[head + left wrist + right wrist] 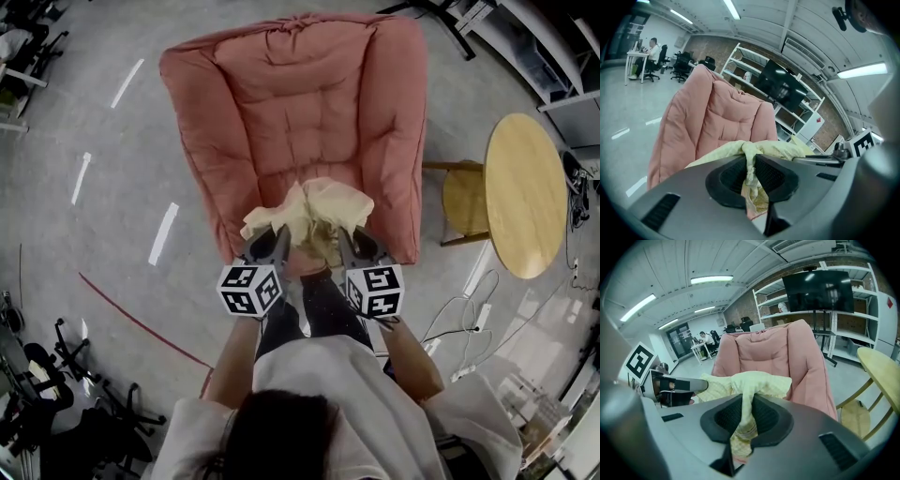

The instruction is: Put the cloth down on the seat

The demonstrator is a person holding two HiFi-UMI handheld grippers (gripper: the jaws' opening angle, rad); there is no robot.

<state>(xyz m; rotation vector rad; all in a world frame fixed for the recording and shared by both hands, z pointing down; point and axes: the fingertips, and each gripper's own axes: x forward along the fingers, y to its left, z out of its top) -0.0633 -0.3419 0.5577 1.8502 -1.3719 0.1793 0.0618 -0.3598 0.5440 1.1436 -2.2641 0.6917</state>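
Left gripper [751, 173]: jaws were closed down to a narrow gap on a bunched fold of the cloth [314, 211], with fabric squeezed between the ribbed pads and a tail hanging below them.
Right gripper [746, 416]: clamped in the same way on another gathered fold, with the pads pressed on the fabric from both sides.
Why two grips: each gripper held its own part of the cloth, probably so the pale yellow fabric stayed spread between them instead of hanging as one rope.
Cloth position: it was carried in a loose heap over the front part of the armchair [300, 103] seat; whether its underside already touched the cushion could not be told.
Grippers' place: both were side by side at the front edge of the armchair, angled downward toward the seat, which suits lowering rather than throwing.
Armchair: pink, quilted and soft, with raised arms and a high back; its seat lay bare behind the cloth, leaving room to set it down.
Nearby: a round wooden table [525, 192] stood apart from the armchair on the right gripper's side, out of the way.
Step in hand: judged as the final lowering, with release not yet made.
Risk: if only one grip let go, the cloth would likely slide off the armchair's front edge.
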